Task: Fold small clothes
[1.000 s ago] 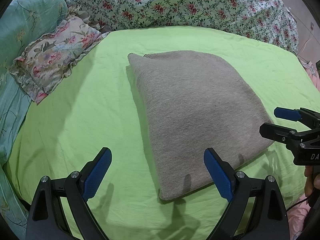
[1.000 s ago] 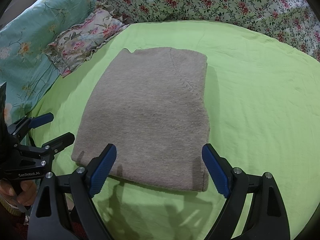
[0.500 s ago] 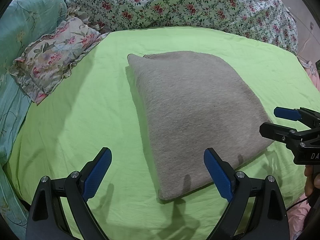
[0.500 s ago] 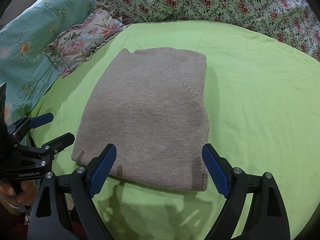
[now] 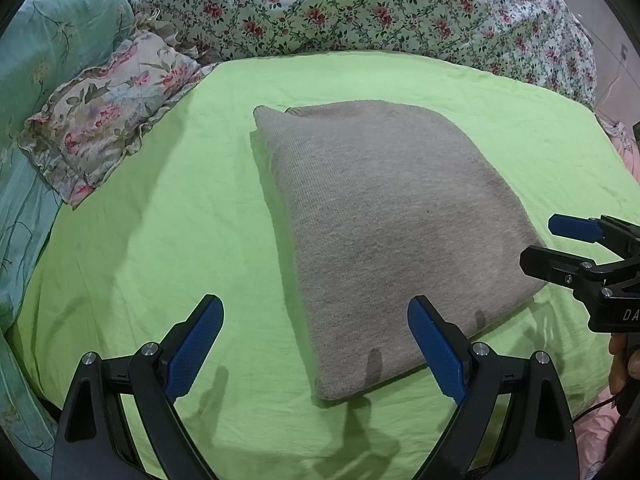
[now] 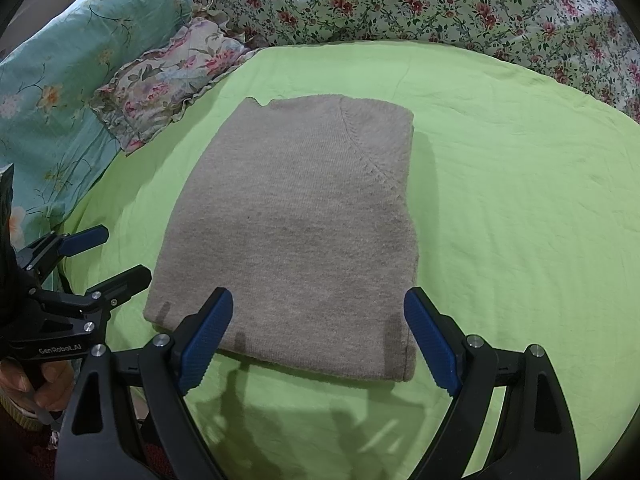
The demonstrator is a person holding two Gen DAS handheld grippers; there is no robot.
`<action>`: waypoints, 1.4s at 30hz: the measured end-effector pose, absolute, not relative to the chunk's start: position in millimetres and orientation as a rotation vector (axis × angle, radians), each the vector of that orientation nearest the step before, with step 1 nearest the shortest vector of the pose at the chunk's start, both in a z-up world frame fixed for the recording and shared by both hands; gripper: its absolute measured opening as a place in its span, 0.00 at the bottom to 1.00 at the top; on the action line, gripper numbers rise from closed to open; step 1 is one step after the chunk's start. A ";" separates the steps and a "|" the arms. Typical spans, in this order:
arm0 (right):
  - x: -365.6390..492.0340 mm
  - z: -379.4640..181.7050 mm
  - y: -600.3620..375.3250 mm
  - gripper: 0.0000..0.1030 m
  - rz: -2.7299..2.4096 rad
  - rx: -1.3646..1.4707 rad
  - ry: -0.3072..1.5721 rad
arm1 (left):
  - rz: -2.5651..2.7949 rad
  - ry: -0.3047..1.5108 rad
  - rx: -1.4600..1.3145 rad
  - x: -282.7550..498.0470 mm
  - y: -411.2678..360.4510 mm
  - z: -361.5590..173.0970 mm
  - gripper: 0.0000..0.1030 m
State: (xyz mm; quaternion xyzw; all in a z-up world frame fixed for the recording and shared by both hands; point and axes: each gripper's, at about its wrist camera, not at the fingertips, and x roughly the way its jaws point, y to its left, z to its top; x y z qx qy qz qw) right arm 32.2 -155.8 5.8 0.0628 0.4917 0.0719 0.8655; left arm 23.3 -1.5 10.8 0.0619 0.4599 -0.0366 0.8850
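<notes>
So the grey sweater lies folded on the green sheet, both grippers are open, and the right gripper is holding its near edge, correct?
Not quite: the right gripper holds nothing. In the right wrist view its blue fingers stand wide apart above the near edge of the grey sweater, not closed on it. The rest is right: the sweater lies folded on the green sheet, and the left gripper is open too.

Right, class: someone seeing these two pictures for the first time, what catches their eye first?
A folded grey-brown knit garment lies flat in the middle of a bright green sheet. Both grippers, left and right, hover open at its near edge, holding nothing. Floral bedding lines the far side.
</notes>
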 end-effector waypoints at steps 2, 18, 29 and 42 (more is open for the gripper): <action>32.4 5.9 -156.0 0.85 0.151 0.132 1.029 | -0.075 0.957 0.125 24.1 -1.1 11.1 0.91; 33.1 7.8 -158.2 0.85 0.153 0.141 1.025 | -0.069 0.959 0.121 26.0 -2.2 13.0 0.91; 35.5 9.8 -155.6 0.85 0.156 0.148 1.019 | -0.065 0.957 0.111 28.0 -0.8 13.3 0.91; 44.2 11.4 -155.6 0.85 0.153 0.146 1.008 | -0.035 0.951 0.123 48.9 0.7 14.2 0.91</action>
